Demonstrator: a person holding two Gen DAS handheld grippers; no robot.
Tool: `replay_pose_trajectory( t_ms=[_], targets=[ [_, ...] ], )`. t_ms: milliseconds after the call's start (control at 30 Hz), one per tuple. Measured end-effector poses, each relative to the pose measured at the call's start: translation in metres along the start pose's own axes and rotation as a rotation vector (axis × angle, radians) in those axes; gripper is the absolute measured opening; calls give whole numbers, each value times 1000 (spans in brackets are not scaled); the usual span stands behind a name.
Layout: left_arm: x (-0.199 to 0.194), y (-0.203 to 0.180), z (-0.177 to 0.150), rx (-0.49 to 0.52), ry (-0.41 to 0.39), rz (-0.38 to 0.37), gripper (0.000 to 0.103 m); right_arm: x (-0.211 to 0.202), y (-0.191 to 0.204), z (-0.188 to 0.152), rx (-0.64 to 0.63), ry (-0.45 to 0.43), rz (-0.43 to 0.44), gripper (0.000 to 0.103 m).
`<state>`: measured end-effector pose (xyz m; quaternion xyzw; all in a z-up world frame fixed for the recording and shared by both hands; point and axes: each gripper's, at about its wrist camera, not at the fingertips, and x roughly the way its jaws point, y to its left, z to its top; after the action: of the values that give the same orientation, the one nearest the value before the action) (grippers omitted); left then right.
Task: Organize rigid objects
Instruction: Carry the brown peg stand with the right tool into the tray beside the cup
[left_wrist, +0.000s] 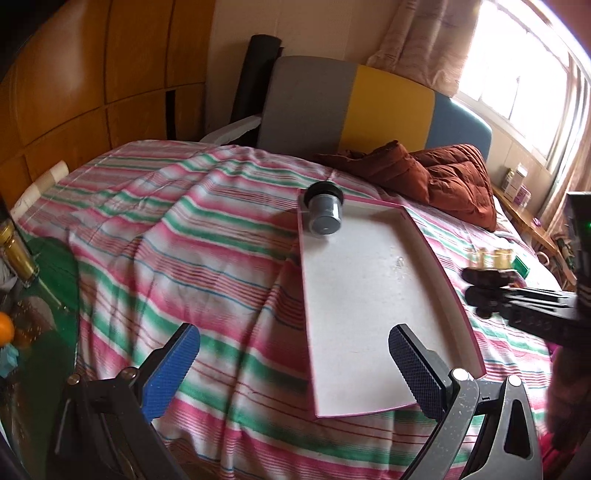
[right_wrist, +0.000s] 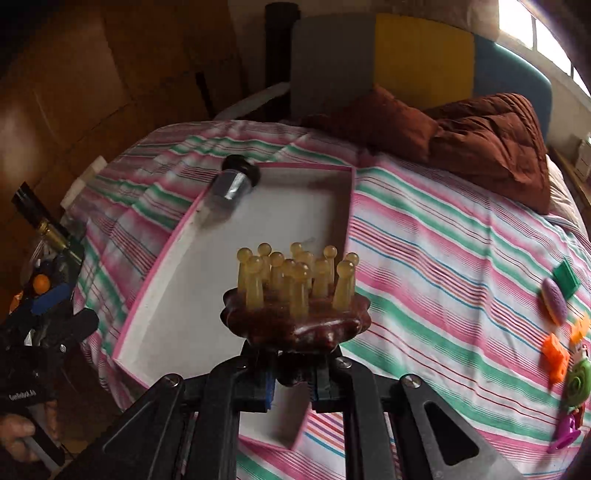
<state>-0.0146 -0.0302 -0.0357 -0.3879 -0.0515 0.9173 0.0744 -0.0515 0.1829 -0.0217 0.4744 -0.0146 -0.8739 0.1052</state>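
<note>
A shallow white tray with a pink rim (left_wrist: 373, 295) lies on the striped bed; it also shows in the right wrist view (right_wrist: 177, 288). A grey jar with a black lid (left_wrist: 325, 212) lies on its side in the tray's far corner (right_wrist: 232, 186). My left gripper (left_wrist: 293, 356) is open and empty, its right finger over the tray's near end. My right gripper (right_wrist: 291, 384) is shut on a dark wooden massager with amber knobs (right_wrist: 295, 299), held above the tray. That massager and gripper show at the right in the left wrist view (left_wrist: 491, 273).
Small colourful toys (right_wrist: 557, 354), a purple oval piece (right_wrist: 554, 304) and a green box (right_wrist: 567, 277) lie on the bed at the right. A brown quilt (left_wrist: 436, 173) is bunched by the headboard. A gold-capped bottle (left_wrist: 14, 251) and clutter stand on the left.
</note>
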Motion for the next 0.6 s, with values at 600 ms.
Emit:
replay_pose_trajectory(
  t_ms=[600],
  targets=[
    [1,34,6,-24,-6,78,103,100,74,43,10,116,53,17]
  ],
)
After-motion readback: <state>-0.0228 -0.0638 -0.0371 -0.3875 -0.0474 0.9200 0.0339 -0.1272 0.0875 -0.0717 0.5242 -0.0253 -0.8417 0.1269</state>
